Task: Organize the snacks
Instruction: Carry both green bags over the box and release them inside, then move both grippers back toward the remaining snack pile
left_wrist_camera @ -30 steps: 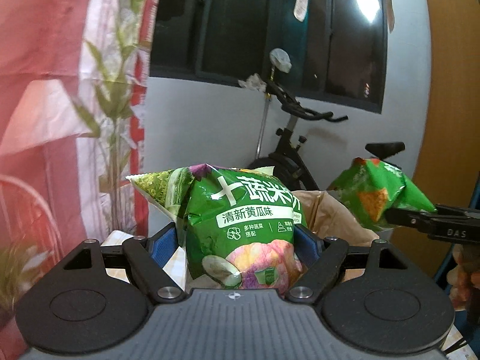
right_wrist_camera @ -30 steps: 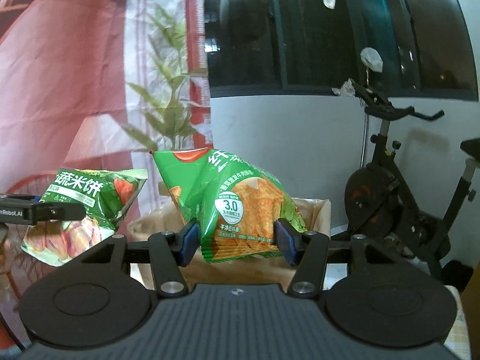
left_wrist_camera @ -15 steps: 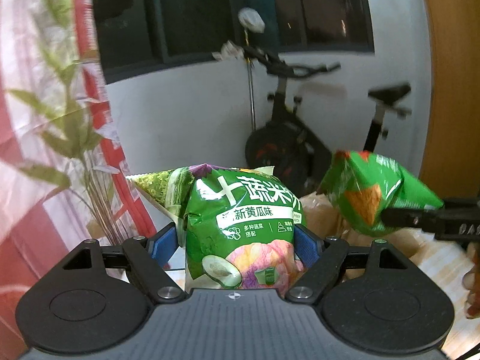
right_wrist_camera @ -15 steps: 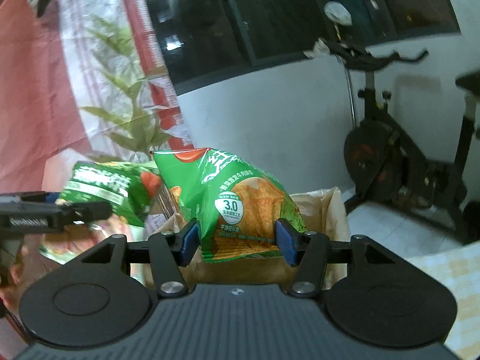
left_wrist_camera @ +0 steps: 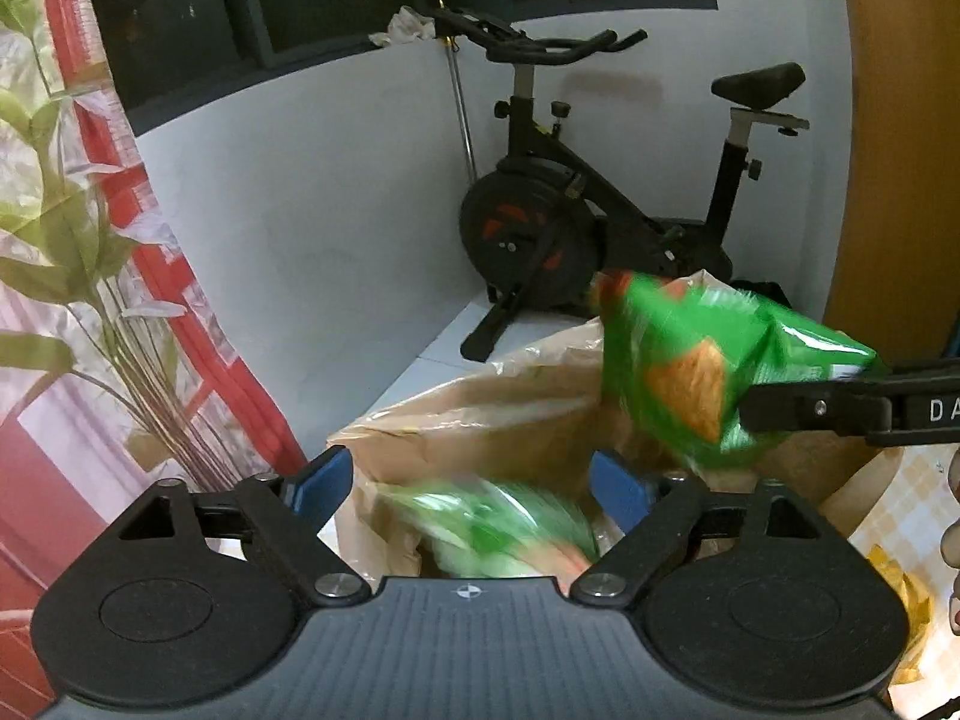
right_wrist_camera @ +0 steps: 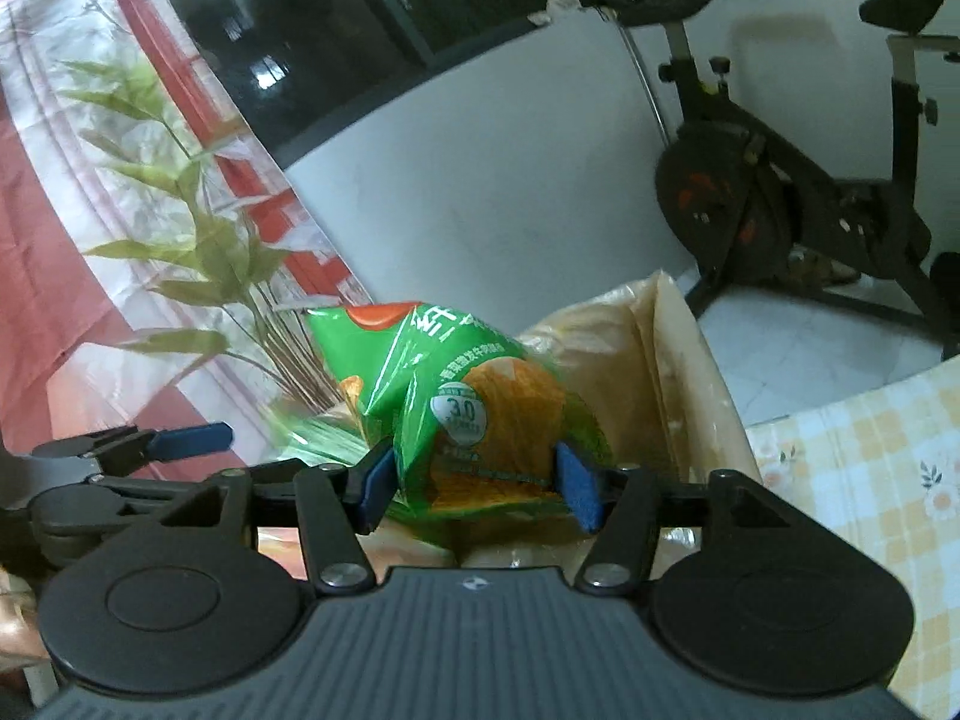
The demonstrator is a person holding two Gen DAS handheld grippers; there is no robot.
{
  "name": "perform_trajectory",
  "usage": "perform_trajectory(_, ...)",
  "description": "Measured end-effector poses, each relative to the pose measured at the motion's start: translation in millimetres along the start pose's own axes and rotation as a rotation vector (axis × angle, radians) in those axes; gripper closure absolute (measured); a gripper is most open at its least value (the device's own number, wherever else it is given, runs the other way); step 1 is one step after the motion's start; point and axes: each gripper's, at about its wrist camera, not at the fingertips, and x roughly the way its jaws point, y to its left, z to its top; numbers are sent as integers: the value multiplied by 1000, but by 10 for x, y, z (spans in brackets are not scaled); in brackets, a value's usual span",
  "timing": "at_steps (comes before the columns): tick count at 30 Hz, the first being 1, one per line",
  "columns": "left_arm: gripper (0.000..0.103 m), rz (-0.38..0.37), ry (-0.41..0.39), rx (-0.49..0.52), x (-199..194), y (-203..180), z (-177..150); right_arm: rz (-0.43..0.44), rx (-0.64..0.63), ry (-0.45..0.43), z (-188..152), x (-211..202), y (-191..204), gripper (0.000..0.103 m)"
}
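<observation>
Hovering over the mouth of the brown paper bag [left_wrist_camera: 480, 420], the left gripper [left_wrist_camera: 474, 480] has its jaws opening, blue pads clear of anything; a blurred green snack packet [left_wrist_camera: 510, 528] lies below them inside the bag, touched by neither pad. The right gripper [right_wrist_camera: 474, 480] has its jaws opening too, yet its blue pads press on both sides of a green chip packet [right_wrist_camera: 468, 408], which sits tilted above the bag's rim. Bag stands on a yellow checked tablecloth [right_wrist_camera: 870, 480]. Exercise bike [left_wrist_camera: 600, 210] behind, against white wall; red curtain [left_wrist_camera: 180, 276] to the left.
</observation>
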Motion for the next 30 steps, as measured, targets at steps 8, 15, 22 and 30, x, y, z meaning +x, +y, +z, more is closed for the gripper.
perform_trajectory(8, 14, -41, -67, -169, -306, 243, -182, -5, -53, -6, -22, -120, 79, 34)
perform_trajectory(15, 14, -15, -134, -236, -897, 363, -706, 25, -247, -24, -203, -511, 136, 31)
perform_trajectory(22, 15, 66, -125, -355, -1269, 379, -1479, 53, -428, 23, -589, -819, 65, 19)
perform_trajectory(30, 16, 51, -78, -516, -1199, 134, -2145, 27, -519, 73, -1067, -919, -123, 19)
